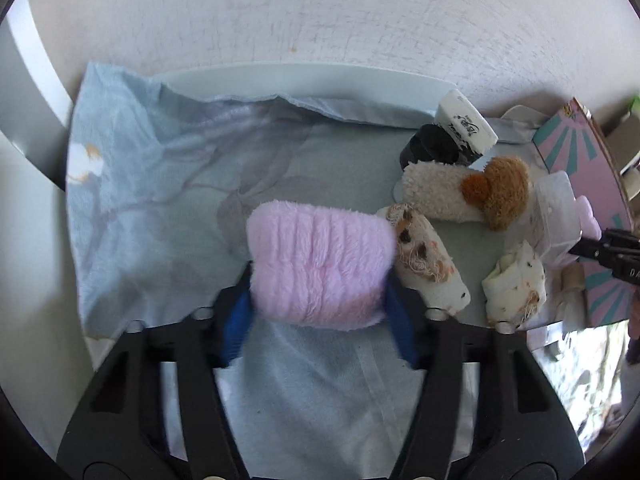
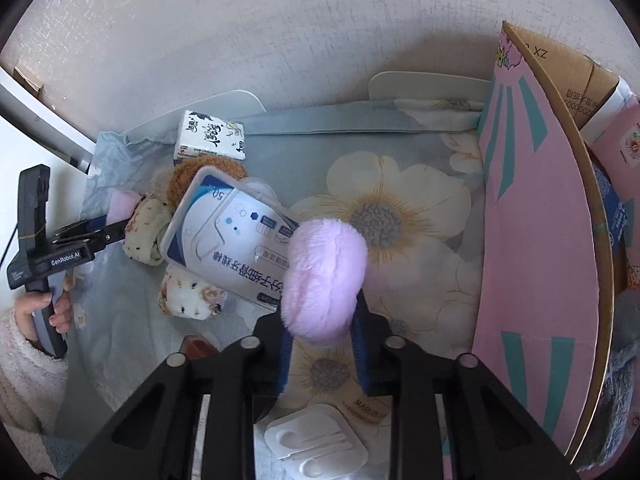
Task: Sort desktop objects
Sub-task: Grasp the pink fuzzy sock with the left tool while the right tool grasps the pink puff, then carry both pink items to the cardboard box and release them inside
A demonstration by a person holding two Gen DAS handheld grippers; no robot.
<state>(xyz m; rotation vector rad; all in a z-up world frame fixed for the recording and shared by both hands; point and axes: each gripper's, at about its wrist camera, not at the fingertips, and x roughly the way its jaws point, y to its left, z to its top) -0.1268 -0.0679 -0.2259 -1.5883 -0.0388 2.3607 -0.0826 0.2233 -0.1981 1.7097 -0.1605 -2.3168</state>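
Left wrist view is showing the left gripper (image 1: pixel 320 276) squeezing a pink fluffy roll (image 1: pixel 320 264) between its blue pads, hovering over the floral cloth (image 1: pixel 160 184) near the desk's left edge; speckled rolls (image 1: pixel 428 264) are lying just beside it. Rightward, the right gripper (image 2: pixel 322 320) is clamping a lilac fluffy roll (image 2: pixel 324 280), angling down beside the pink box (image 2: pixel 536 240). Keeping both grips firm while carrying, and releasing low, is probably wisest.
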